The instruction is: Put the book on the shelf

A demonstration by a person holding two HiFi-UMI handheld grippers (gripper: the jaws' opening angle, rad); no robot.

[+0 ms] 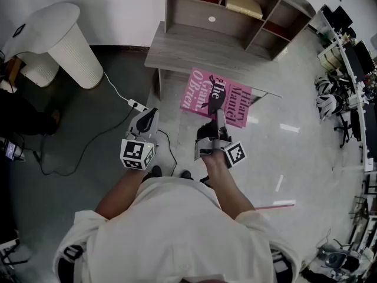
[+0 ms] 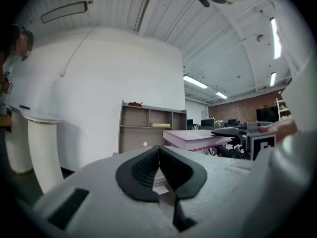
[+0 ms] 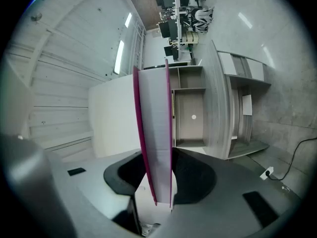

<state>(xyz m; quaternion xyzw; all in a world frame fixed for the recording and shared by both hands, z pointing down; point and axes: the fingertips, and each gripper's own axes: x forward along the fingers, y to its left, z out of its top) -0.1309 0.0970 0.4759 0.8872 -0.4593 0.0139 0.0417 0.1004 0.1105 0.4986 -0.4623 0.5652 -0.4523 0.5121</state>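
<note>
A pink hardcover book (image 1: 219, 96) with black lettering is held flat in the air in front of me, with my right gripper (image 1: 217, 112) shut on its near edge. In the right gripper view the book (image 3: 154, 133) stands edge-on between the two black pads, which press on both covers. My left gripper (image 1: 151, 115) hangs to the left of the book, shut, with nothing in it; its pads (image 2: 143, 170) meet. The grey wooden shelf (image 1: 242, 23) stands ahead with open compartments. From the left gripper view the book (image 2: 194, 137) shows at the right, in front of the shelf (image 2: 148, 127).
A cream-coloured book (image 1: 243, 6) lies in an upper shelf compartment. A grey bench top (image 1: 177, 53) sits in front of the shelf. A white ribbed column (image 1: 72, 47) stands at the left, with a power strip (image 1: 136, 105) and its cable on the floor. Desks and chairs (image 1: 344, 69) line the right side.
</note>
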